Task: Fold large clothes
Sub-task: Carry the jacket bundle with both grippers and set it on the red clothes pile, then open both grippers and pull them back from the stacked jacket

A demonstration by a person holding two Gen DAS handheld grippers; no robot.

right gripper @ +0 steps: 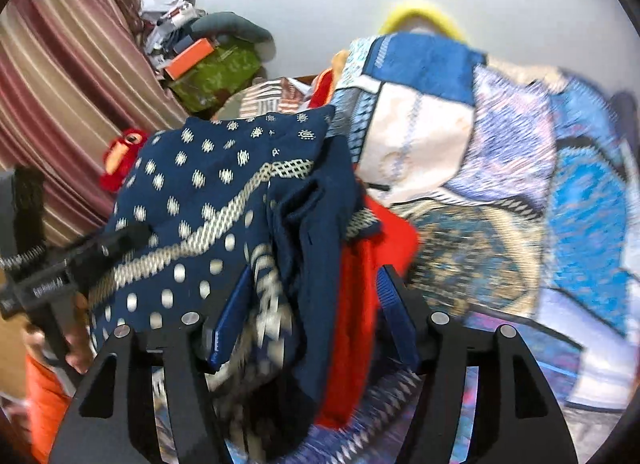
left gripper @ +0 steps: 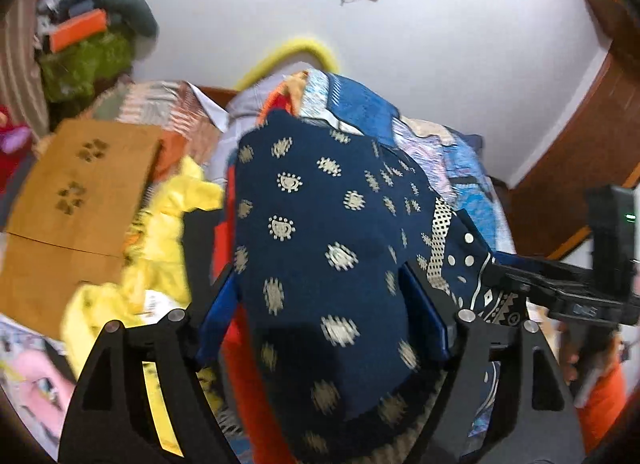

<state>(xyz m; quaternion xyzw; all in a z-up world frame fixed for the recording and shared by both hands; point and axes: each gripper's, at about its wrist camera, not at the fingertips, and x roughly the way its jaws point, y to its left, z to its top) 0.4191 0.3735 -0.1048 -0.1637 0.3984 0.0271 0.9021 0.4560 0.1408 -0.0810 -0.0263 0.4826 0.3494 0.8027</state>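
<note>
Navy printed garment (left gripper: 320, 248) lies bunched on the bed pile between both tongs, left gripper (left gripper: 320, 312) and right gripper (right gripper: 308, 316) jaws wide, gripping nothing; fold likely slumps over red cloth (right gripper: 360, 304).

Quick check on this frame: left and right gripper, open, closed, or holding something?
Left gripper: open, navy printed garment lying between its jaws, not visibly pinched.
Right gripper: open, the garment's folds and red cloth between its jaws, not clamped.
</note>
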